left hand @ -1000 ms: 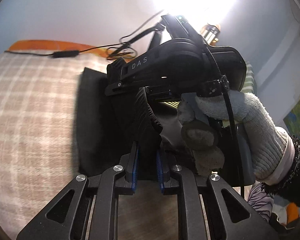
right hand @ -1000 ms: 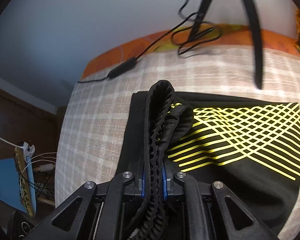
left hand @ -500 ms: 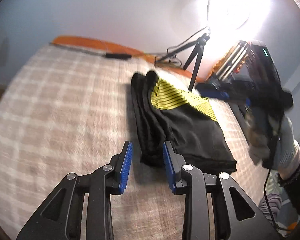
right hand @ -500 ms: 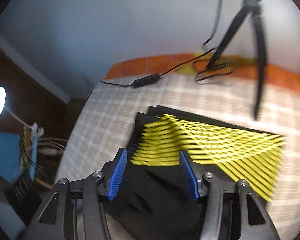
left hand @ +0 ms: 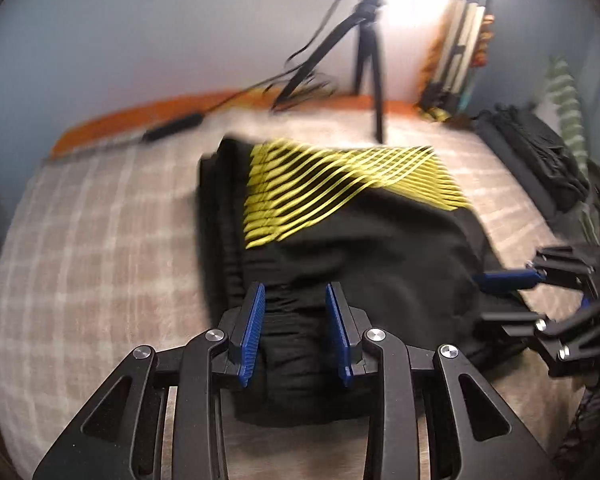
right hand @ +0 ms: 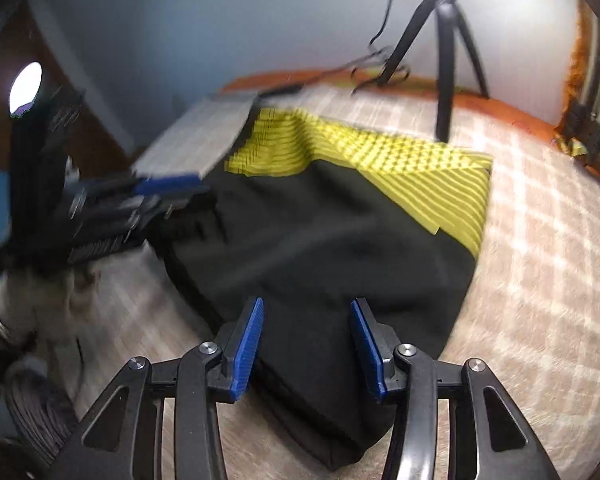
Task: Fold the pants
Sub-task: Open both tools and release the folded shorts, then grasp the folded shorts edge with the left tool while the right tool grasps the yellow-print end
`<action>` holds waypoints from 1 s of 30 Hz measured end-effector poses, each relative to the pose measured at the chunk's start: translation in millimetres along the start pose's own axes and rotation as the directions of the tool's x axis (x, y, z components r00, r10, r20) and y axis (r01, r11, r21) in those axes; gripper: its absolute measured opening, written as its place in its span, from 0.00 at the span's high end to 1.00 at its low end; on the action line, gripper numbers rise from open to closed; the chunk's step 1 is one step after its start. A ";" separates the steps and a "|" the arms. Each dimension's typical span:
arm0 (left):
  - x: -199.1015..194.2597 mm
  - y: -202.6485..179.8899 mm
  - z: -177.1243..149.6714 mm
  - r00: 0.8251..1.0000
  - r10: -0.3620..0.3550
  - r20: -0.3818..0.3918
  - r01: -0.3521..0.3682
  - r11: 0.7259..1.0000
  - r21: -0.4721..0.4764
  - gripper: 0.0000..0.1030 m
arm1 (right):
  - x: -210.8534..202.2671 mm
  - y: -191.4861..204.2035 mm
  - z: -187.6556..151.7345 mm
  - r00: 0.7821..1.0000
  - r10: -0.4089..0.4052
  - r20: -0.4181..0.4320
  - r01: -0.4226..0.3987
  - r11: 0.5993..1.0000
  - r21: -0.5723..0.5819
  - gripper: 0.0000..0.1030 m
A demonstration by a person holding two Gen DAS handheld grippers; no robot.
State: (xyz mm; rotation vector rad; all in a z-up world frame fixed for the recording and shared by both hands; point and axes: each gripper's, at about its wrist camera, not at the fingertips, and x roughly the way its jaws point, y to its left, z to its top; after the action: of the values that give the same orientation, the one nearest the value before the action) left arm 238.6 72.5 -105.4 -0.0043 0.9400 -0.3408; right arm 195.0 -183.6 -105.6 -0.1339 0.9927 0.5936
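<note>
Pants (left hand: 364,248): black with a yellow line print, lying on the bed as a compact folded stack, waistband edge toward the left in the left wrist view.
Fold state: layers lie flat over one another, print on top; judged folded down to a near-final packet.
Left to do: perhaps a last fold or smoothing; cannot tell whether one is intended.
Left gripper (left hand: 296,334): jaws part open, near edge of the stack between them, pads not pressing.
Right gripper (right hand: 308,350): jaws wider, closing slightly, above the stack's near corner, holding nothing.
Bed (left hand: 92,240): beige checked cover.
Tripod (left hand: 370,60): stands behind the pants.
</note>
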 end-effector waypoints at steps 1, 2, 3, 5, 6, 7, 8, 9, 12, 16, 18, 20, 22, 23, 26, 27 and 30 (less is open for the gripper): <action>-1.5 5.0 -2.1 0.999 0.052 0.007 -0.052 0.999 0.006 0.71 | 7.3 0.2 -2.7 1.000 -0.003 -0.019 0.003 1.000 -0.008 0.53; -0.3 10.5 -3.4 0.997 0.082 -0.006 -0.082 0.997 0.007 0.65 | 11.7 -2.0 -5.0 1.000 0.000 -0.030 0.000 1.000 -0.004 0.53; -0.6 18.9 -5.1 0.998 0.063 -0.022 -0.063 0.998 -0.020 0.61 | 12.4 -2.6 -5.3 1.000 0.006 -0.021 -0.006 1.000 -0.005 0.52; -6.1 30.5 -5.1 0.999 0.036 -0.030 -0.038 0.997 -0.063 0.60 | 10.8 -3.2 -3.5 0.999 0.027 -0.022 -0.027 1.000 -0.011 0.52; -9.6 31.7 -3.6 0.999 0.046 -0.022 -0.047 0.997 -0.061 0.60 | 7.9 -4.7 -2.4 0.999 0.031 -0.015 -0.031 0.999 -0.015 0.52; -14.1 32.1 -0.2 0.998 0.064 -0.005 -0.065 0.996 -0.060 0.61 | 2.4 -7.1 -0.6 1.000 0.015 0.012 -0.015 1.000 -0.017 0.52; -19.4 31.5 3.9 0.998 0.068 0.008 -0.068 0.996 -0.063 0.63 | -3.9 -11.6 0.3 0.999 0.005 0.043 -0.005 1.000 -0.007 0.51; -22.4 31.4 8.9 0.998 0.060 0.025 -0.058 0.996 -0.073 0.63 | -9.3 -17.9 2.6 0.998 0.005 0.070 -0.006 1.000 0.015 0.50; -21.0 25.4 29.4 0.998 0.028 0.051 -0.025 0.998 -0.064 0.58 | -19.0 -45.4 11.9 0.993 0.001 0.116 -0.015 0.993 0.118 0.48; 1.6 20.9 56.4 0.998 0.047 0.046 -0.045 0.998 -0.044 0.57 | -16.1 -78.3 28.0 0.993 -0.021 0.116 -0.001 0.983 0.185 0.48; 16.9 30.3 67.4 1.000 0.020 0.020 -0.018 0.996 -0.086 0.57 | -13.9 -93.8 33.3 0.993 -0.013 0.117 -0.014 0.975 0.223 0.46; 25.9 37.1 73.0 1.000 0.029 0.007 -0.028 0.994 -0.102 0.57 | -7.8 -115.5 41.1 0.993 0.040 0.111 -0.070 0.959 0.275 0.45; 34.6 45.1 77.7 0.999 0.035 -0.010 -0.036 0.994 -0.104 0.57 | 1.6 -127.8 49.5 0.992 0.062 0.105 -0.092 0.947 0.308 0.45; 39.4 48.9 80.4 0.999 0.041 -0.018 -0.042 0.994 -0.100 0.57 | 6.4 -134.1 53.8 0.993 0.071 0.099 -0.099 0.942 0.321 0.45; 48.1 56.6 84.3 0.999 0.039 -0.033 -0.042 0.994 -0.100 0.53 | 17.9 -145.7 60.5 0.992 0.095 0.079 -0.116 0.935 0.336 0.45; 49.1 59.9 85.0 0.999 0.029 -0.032 -0.032 0.993 -0.110 0.50 | 21.9 -147.9 62.0 0.993 0.093 0.073 -0.112 0.936 0.335 0.45; 47.4 66.6 86.3 0.999 -0.024 -0.024 0.021 0.993 -0.116 0.49 | 24.3 -148.6 64.6 0.990 0.103 0.091 -0.128 0.938 0.322 0.45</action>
State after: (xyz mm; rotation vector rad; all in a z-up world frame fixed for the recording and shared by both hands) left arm 351.5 109.5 -101.6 -0.1166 0.9846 -0.3071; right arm 331.5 -274.0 -113.2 0.2419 1.0191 0.5284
